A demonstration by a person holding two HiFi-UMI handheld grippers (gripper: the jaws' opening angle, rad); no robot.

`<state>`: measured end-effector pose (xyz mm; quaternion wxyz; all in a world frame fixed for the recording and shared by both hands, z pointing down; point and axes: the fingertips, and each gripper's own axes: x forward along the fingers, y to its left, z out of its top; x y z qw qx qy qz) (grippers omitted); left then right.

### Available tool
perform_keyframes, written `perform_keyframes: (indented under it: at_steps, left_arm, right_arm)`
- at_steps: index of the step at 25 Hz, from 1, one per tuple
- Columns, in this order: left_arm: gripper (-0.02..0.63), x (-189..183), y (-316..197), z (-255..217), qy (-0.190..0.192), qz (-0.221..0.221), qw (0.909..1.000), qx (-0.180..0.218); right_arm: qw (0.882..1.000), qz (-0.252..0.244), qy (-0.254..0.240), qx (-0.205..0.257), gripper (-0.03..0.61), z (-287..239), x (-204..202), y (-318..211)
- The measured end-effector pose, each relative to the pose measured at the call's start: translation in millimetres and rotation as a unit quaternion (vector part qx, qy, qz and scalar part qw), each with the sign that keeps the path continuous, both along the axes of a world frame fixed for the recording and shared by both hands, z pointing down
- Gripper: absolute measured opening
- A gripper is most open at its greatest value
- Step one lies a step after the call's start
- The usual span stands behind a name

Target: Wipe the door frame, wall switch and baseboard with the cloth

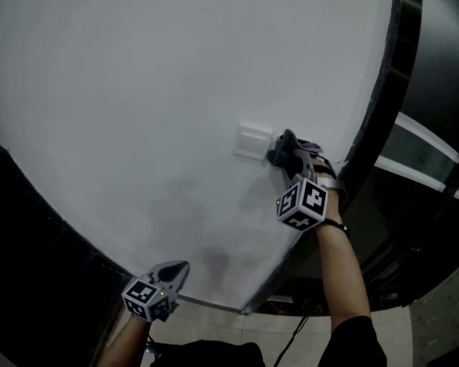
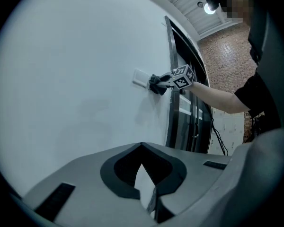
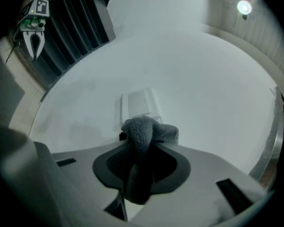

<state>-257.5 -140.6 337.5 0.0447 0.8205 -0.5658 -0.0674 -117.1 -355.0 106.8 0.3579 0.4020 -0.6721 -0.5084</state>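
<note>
A white wall switch (image 1: pixel 252 141) sits on the white wall (image 1: pixel 153 90). My right gripper (image 1: pixel 284 153) is shut on a dark grey cloth (image 1: pixel 288 148), and the cloth lies against the switch's right edge. In the right gripper view the cloth (image 3: pixel 141 141) bulges from between the jaws just below the switch (image 3: pixel 139 103). The dark door frame (image 1: pixel 381 90) runs along the wall's right side. Low at the left, my left gripper (image 1: pixel 177 269) is shut and holds nothing, pointing at the wall near its foot. From the left gripper view, the right gripper (image 2: pixel 162 83) and cloth (image 2: pixel 155 85) meet the switch (image 2: pixel 140 78).
A thin grey strip (image 1: pixel 206 303) lines the foot of the wall above pale floor tiles (image 1: pixel 237 329). Dark glass door panels (image 1: pixel 428 159) stand right of the frame. A cable (image 1: pixel 291 342) trails on the floor. A brick wall (image 2: pixel 227 56) and a ceiling lamp (image 2: pixel 209 7) lie beyond.
</note>
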Motion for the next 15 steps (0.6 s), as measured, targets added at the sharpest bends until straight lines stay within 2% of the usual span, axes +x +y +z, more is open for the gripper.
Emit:
perform_keyframes:
  at_steps: [15]
  left_arm:
    - [0.002,-0.5,-0.3,10.4,0.012,-0.011,0.9998,-0.008]
  right_arm:
    - [0.999,-0.005,0.014,-0.034,0.086,34.1,-0.4,-0.5]
